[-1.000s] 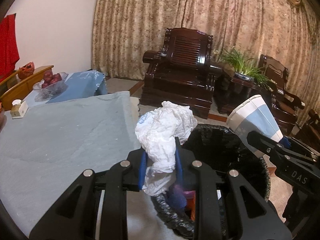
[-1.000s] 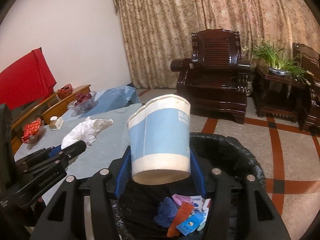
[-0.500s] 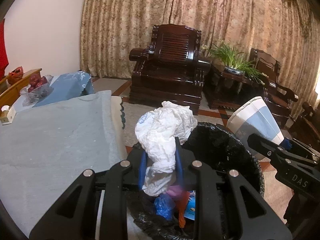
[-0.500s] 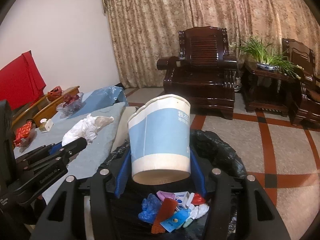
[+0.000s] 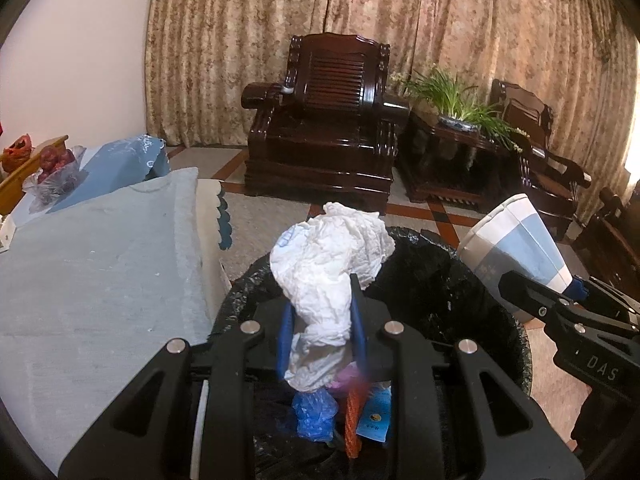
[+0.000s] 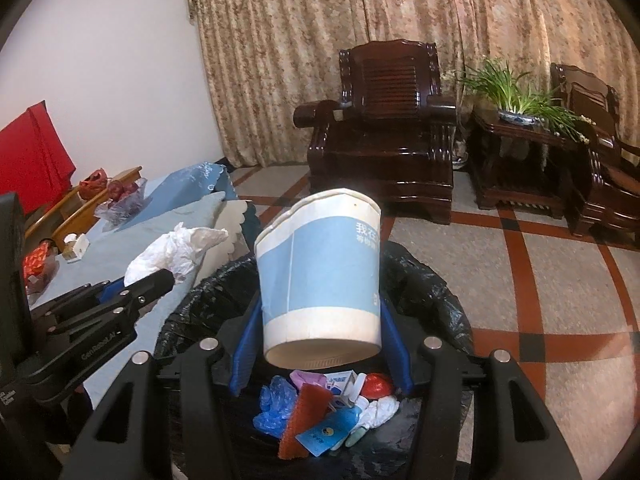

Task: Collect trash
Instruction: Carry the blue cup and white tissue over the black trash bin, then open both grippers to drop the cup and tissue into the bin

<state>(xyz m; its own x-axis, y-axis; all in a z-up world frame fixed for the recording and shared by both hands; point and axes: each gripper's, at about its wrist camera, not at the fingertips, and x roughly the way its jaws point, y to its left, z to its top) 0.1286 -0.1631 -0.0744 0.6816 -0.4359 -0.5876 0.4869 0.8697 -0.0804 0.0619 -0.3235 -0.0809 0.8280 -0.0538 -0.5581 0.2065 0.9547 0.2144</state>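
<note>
My left gripper (image 5: 320, 320) is shut on a crumpled white tissue (image 5: 332, 264) and holds it over the near rim of a bin lined with a black bag (image 5: 432, 276). My right gripper (image 6: 320, 320) is shut on a blue and white paper cup (image 6: 318, 280), upright above the open bin (image 6: 424, 284). The cup also shows in the left wrist view (image 5: 516, 244) at the right. The tissue shows in the right wrist view (image 6: 176, 252) at the left. Several pieces of trash (image 6: 320, 416) lie in the bin's bottom.
A table with a light blue cloth (image 5: 100, 264) stands left of the bin. On its far end are a bag of red fruit (image 5: 54, 172) and a small box (image 6: 76, 246). A dark wooden armchair (image 6: 384, 136) and a plant stand (image 6: 520, 148) are beyond on the tiled floor.
Both grippers have moved away from the table to over the bin with their loads. More of the bin's inside and its trash now shows.
</note>
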